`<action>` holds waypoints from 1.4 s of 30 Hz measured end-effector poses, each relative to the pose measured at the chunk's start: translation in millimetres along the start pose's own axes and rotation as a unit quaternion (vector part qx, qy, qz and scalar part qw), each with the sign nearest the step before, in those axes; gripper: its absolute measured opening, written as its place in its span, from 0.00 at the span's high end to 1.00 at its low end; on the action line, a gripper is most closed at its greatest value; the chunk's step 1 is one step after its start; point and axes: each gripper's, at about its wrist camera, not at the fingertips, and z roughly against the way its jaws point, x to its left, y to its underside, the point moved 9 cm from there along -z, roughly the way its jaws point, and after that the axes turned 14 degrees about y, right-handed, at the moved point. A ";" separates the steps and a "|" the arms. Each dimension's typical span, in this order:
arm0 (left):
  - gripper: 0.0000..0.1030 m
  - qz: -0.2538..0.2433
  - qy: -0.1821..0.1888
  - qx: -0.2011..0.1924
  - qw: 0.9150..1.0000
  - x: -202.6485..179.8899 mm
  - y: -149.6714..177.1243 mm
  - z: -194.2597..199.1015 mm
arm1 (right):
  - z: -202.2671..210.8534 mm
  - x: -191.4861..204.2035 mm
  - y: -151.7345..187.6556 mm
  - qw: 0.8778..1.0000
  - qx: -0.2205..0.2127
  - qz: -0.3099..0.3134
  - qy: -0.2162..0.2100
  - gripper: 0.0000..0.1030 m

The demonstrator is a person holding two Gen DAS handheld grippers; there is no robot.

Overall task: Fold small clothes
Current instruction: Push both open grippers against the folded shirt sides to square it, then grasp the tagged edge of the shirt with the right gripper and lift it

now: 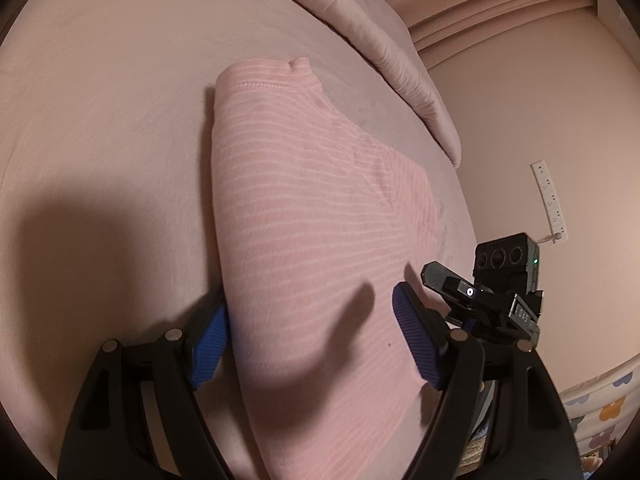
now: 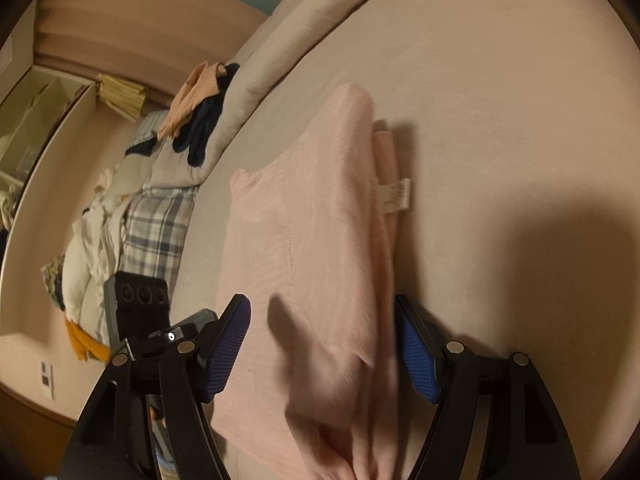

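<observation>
While a pink striped garment (image 1: 320, 220) is spread folded on the bed sheet (image 1: 100, 100), it is straddled by the left gripper (image 1: 310, 344) and right gripper (image 2: 322, 348), both wide apart, apparently gripping nothing.

Hidden and unclear regions
Pink garment (image 2: 312, 240) blurs and runs off-frame at 6 o'clock; its label (image 2: 394, 196) print is illegible.

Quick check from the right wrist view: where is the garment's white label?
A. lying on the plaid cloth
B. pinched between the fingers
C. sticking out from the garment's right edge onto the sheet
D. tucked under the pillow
C: the white label pokes out past the right edge of the pink garment onto the sheet.
</observation>
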 end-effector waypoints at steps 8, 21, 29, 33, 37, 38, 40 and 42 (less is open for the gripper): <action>0.23 -0.021 -0.017 0.008 1.000 3.7 -3.7 -0.7 | -8.3 6.3 -1.6 1.000 0.003 0.020 0.013 0.28; 0.33 -0.052 -0.085 0.009 0.995 3.8 -4.9 -3.6 | -2.0 4.3 9.6 0.998 -0.021 0.029 0.046 0.50; 0.39 -0.054 -0.117 0.004 0.992 5.9 -4.5 -5.0 | -0.8 12.7 11.1 0.995 -0.044 0.044 0.078 0.61; 0.47 -0.050 -0.127 -0.003 0.991 6.0 -3.9 -3.1 | 0.9 21.3 12.3 0.992 -0.062 0.064 0.090 0.67; 0.57 -0.058 -0.133 -0.017 0.989 2.1 -2.5 2.6 | 5.6 31.1 13.7 0.987 -0.086 0.086 0.105 0.70; 0.58 -0.062 -0.134 -0.020 0.989 0.5 -2.5 3.8 | 6.7 32.9 13.8 0.986 -0.091 0.090 0.108 0.71; 0.62 -0.069 -0.139 -0.024 0.988 -2.9 -0.9 4.9 | 9.4 38.8 14.4 0.983 -0.101 0.100 0.114 0.71; 0.63 -0.077 -0.143 -0.026 0.986 -6.9 -1.0 6.1 | 12.5 43.6 14.0 0.982 -0.109 0.107 0.116 0.71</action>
